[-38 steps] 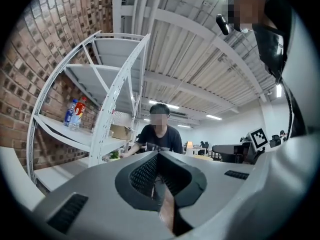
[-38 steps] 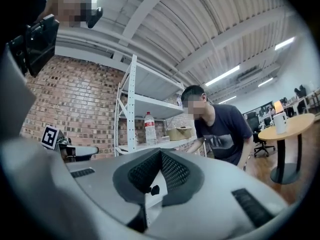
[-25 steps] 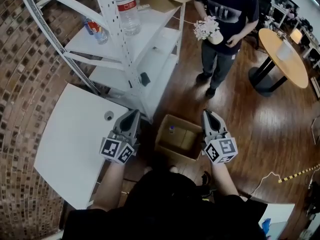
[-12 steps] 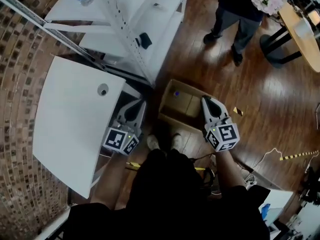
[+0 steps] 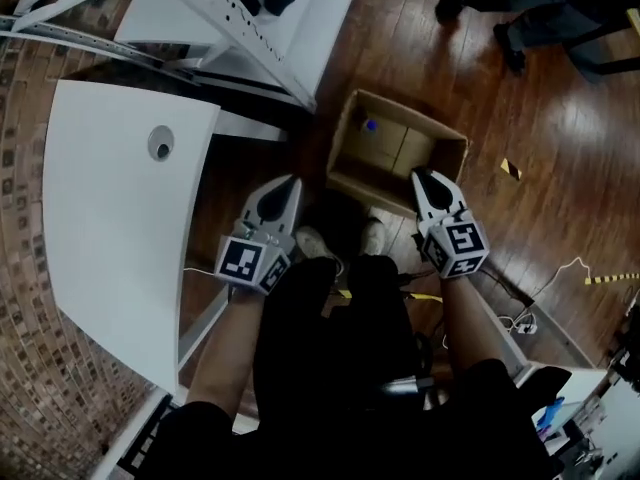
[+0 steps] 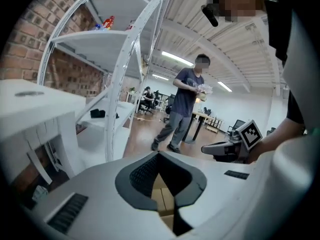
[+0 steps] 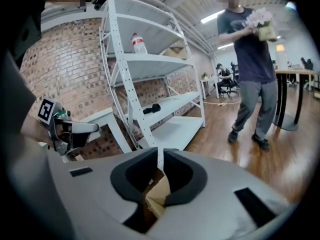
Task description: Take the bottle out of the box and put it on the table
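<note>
Head view, box beside shelving, table left

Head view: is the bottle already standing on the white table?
No, the bottle, seen by its blue cap, is inside the open cardboard box on the floor, apart from the white table.

Matt brown cardboard box, glossy varnished wood floor, smooth matt white desk, rough red-brown brick wall, white painted metal shelf rack.
</note>
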The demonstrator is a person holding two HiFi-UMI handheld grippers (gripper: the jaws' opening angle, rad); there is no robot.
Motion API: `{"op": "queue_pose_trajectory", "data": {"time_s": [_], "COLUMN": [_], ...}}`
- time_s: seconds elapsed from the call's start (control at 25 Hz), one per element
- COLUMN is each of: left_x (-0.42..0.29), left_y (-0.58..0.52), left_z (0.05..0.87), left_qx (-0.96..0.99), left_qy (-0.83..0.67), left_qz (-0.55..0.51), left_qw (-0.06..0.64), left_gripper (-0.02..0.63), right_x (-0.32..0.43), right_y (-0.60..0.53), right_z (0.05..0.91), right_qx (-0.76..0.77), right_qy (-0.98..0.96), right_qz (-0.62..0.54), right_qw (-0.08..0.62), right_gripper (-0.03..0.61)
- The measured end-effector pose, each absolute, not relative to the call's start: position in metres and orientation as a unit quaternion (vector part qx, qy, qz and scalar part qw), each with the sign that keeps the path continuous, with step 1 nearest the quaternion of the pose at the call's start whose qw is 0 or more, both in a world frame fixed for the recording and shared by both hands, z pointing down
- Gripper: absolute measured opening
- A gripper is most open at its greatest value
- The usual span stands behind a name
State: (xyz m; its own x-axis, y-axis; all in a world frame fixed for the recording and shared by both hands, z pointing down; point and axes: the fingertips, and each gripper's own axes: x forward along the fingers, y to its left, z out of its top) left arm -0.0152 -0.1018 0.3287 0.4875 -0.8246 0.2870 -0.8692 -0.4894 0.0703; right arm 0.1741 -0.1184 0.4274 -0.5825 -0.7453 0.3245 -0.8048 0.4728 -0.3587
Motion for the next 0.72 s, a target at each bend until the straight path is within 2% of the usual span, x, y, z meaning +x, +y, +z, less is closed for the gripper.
{"op": "queue_pose_trajectory", "data": {"time_s": [0.36, 0.64, 0.72], "left_x": [-0.037, -0.052, -0.059], "left_y": [-0.175, -0.245, -0.262], "left_z": [0.495, 0.614, 0.641], "left_qx": [0.862, 0.870, 0.867], "left_qy": [-0.480, -0.475, -0.481], "left_qz": [0.113, 0.107, 0.113], "left_qw": [0.117, 0.078, 0.069], "left_gripper": [-0.008, -0.008, -0.008], "right_x": [0.128, 0.098, 0.092], "right_y": [-0.190, -0.257, -0.271], "right_z": [0.594, 0.730, 0.758], "right_qx": [0.448, 0.408, 0.406], "right_qy": [-0.856, -0.883, -0.885], "right_qz": [0.245, 0.205, 0.198], "right_qw": [0.082, 0.112, 0.113], "right_gripper": [0.244, 0.373, 0.374]}}
